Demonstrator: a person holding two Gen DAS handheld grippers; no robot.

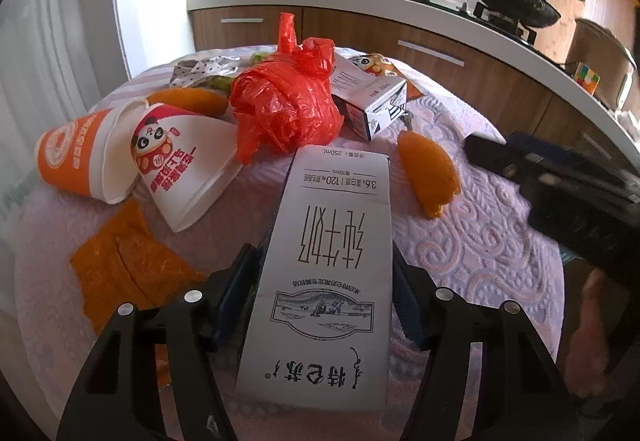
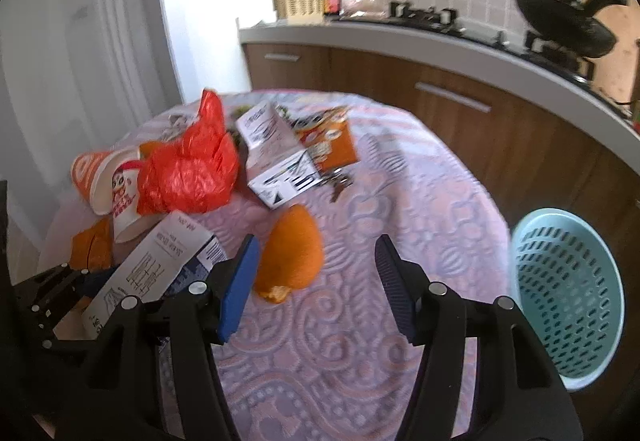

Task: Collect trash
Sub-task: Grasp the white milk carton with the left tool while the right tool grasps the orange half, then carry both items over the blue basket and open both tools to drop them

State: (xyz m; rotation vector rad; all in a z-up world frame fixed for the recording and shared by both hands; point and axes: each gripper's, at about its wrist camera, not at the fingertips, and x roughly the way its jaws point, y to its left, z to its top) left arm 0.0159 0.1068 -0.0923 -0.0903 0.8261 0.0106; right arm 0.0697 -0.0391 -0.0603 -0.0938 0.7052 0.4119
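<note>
Gripping milk carton (image 1: pixel 328 273), left gripper (image 1: pixel 326 281) clenched; right gripper (image 2: pixel 316 281) spread wide; teal basket (image 2: pixel 568 293) holding nothing.

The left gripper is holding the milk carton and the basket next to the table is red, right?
Not quite. The left gripper does hold the milk carton, but the basket beside the table is light blue, not red. The right wrist view shows it.

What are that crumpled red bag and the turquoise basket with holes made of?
The crumpled red bag looks like thin glossy plastic film: sharp creases, shiny highlights. The turquoise perforated basket seems moulded matte plastic, judging by its even colour and regular slots.
</note>
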